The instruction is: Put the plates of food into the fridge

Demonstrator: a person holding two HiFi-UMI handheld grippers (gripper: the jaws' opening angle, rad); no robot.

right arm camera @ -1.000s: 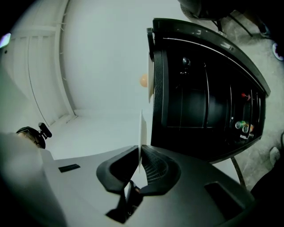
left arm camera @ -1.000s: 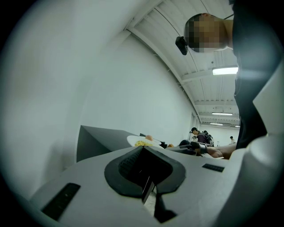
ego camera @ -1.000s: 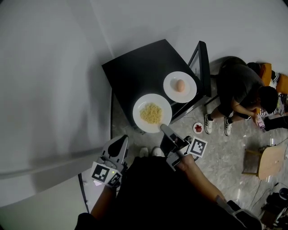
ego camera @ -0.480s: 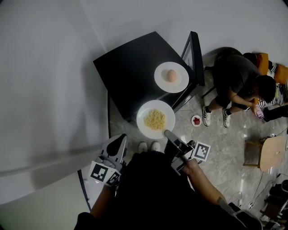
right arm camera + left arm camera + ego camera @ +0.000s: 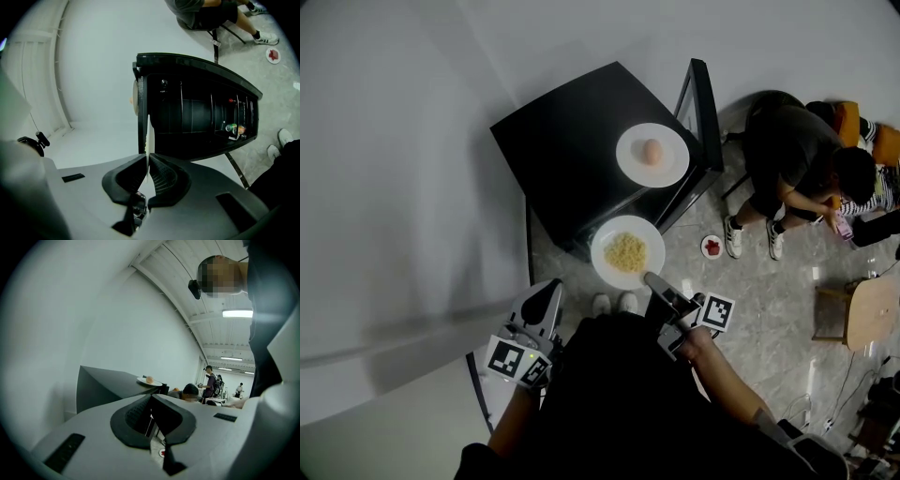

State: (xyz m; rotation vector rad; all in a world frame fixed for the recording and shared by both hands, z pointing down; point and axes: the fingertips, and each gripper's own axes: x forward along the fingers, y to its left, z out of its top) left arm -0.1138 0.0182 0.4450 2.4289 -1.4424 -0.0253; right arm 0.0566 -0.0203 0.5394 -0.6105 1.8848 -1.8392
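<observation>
Though edge-on in the right gripper view, the plate (image 5: 603,251) shows noodles (image 5: 625,251) overhead.

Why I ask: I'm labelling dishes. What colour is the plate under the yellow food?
White. The plate shows best in the head view.

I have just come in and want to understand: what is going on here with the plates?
A person holds a gripper in each hand. The right gripper has its jaws shut on the rim of the plate of noodles and holds it in the air, just in front of the black fridge, whose door stands open. The plate with an egg sits on top of the fridge. The left gripper hangs low at the person's side, jaws together, empty.
</observation>
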